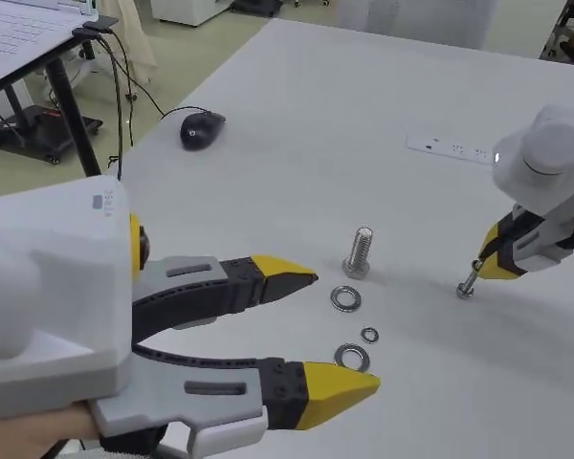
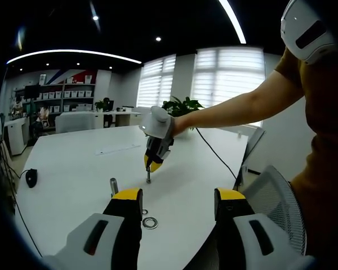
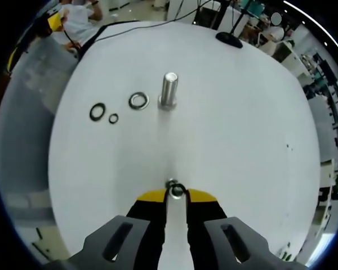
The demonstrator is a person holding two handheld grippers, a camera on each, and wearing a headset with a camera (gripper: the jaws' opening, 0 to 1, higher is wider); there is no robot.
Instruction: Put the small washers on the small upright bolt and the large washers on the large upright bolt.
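The large bolt (image 1: pixel 359 253) stands upright mid-table, with two large washers (image 1: pixel 345 298) (image 1: pixel 352 358) and a small washer (image 1: pixel 369 335) lying flat in front of it. My left gripper (image 1: pixel 342 332) hovers open just short of these washers, holding nothing. To the right, the small bolt (image 1: pixel 468 284) stands upright under my right gripper (image 1: pixel 488 268). In the right gripper view, that gripper (image 3: pixel 176 194) is shut on a small washer (image 3: pixel 178 190) at the top of the small bolt (image 3: pixel 171 184). The large bolt (image 3: pixel 169 90) and loose washers (image 3: pixel 138 100) lie beyond.
A black mouse (image 1: pixel 201 127) lies at the far left of the white table, and a white strip (image 1: pixel 450 148) at the far right. A laptop stand with cables (image 1: pixel 115 86) stands off the table's left edge. An office chair (image 2: pixel 276 191) sits by the near edge.
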